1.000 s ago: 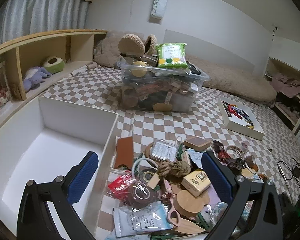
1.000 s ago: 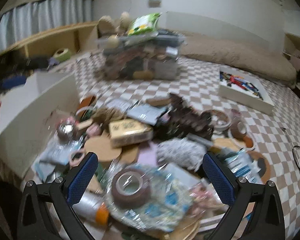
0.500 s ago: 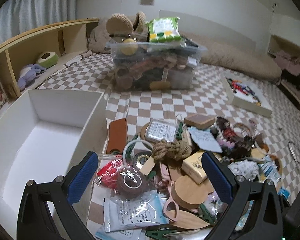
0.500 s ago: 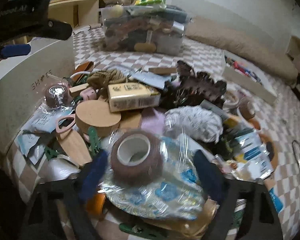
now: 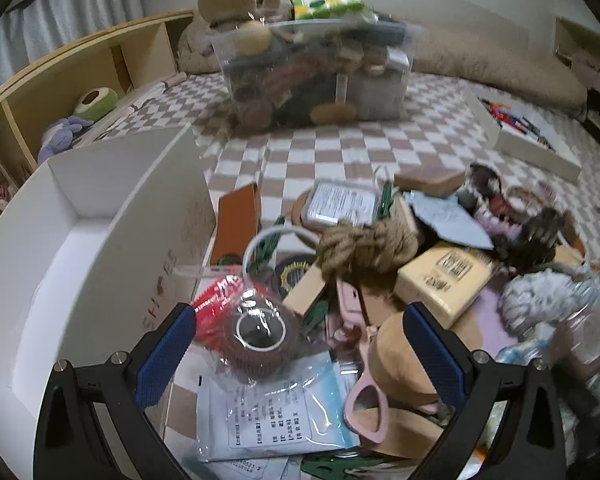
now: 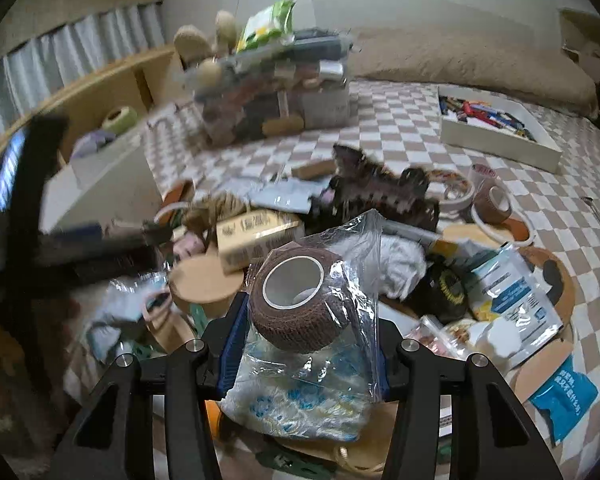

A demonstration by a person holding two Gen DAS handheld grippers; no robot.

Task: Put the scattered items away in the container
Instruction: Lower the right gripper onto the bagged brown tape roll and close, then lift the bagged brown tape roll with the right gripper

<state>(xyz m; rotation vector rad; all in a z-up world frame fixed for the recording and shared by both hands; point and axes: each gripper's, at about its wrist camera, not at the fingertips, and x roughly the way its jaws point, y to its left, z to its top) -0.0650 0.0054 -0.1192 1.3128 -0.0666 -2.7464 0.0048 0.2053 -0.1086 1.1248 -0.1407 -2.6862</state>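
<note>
A heap of scattered items [image 5: 380,264] lies on the checkered bedspread beside the white box [image 5: 100,248]. My left gripper [image 5: 296,320] is open, low over a bagged brown tape roll [image 5: 260,338] that sits between its blue pads without touching them. In the right wrist view my right gripper [image 6: 308,344] has its jaws closing on a second brown tape roll in a clear bag [image 6: 300,304]; the left pad presses the bag, the right pad is hidden behind it. The left gripper shows there as a dark blur [image 6: 40,208] in front of the white box [image 6: 100,184].
A full clear plastic bin [image 5: 316,76] stands further back on the bed. A white tray of small coloured things [image 6: 500,128] lies at the right. Wooden shelves [image 5: 60,92] run along the left, and a beige cushion [image 6: 472,68] lines the far edge.
My left gripper has sunk and moved toward the pile, now over the bagged roll beside the box. My right gripper's jaws have narrowed from wide open onto the other bagged roll.
</note>
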